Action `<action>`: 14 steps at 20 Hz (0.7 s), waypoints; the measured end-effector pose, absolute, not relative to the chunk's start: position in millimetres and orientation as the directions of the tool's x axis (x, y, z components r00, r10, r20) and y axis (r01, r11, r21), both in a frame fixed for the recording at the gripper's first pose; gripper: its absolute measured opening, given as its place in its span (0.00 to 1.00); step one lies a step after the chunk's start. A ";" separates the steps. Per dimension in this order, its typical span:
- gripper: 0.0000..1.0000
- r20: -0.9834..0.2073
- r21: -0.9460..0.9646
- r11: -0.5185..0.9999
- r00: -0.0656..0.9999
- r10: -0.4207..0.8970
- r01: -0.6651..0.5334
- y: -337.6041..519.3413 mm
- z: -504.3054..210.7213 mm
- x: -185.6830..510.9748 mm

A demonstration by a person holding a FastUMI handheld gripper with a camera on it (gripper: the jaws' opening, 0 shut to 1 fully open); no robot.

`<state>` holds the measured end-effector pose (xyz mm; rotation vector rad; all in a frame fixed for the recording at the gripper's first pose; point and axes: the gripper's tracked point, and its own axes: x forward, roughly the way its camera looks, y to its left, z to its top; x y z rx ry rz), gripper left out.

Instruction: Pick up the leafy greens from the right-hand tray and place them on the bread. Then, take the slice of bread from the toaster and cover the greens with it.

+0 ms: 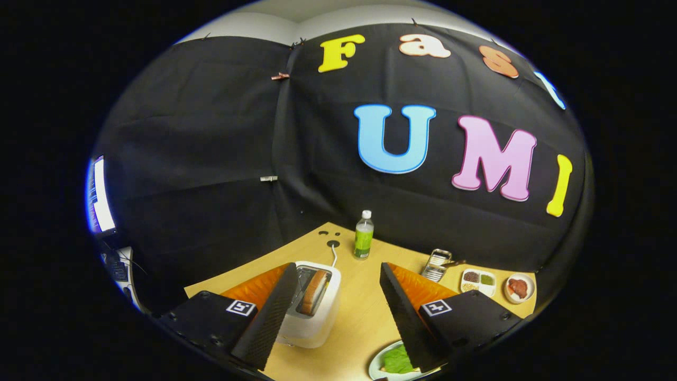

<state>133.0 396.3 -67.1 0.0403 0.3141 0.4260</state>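
My gripper (334,312) hangs well above the wooden table (365,301) with its fingers wide apart and nothing between them. A white toaster (311,309) stands below, just inside the left finger (267,323), with a browned slice of bread (313,292) upright in its slot. Leafy greens (398,360) lie on a white plate (376,365) under the right finger (407,312), partly hidden by it. I cannot tell whether bread lies beneath the greens.
A green-labelled bottle (363,235) stands at the back of the table. Beyond the right finger are a small metal tray (436,264), a white divided dish (478,281) and a small bowl with something reddish (519,288). A monitor (99,196) glows far left.
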 end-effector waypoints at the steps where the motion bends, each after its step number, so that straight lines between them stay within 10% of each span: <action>1: 0.97 -0.321 0.110 0.912 0.854 0.409 -0.395 407.0 -81.6 141.6; 7: 0.90 -0.469 0.168 0.915 0.787 0.401 -0.366 468.1 -149.6 176.9; 13: 0.54 -0.556 0.137 0.945 0.766 0.321 -0.297 481.5 -185.1 188.1; 14: 0.36 -0.558 0.139 0.948 0.768 0.314 -0.287 480.8 -185.7 187.2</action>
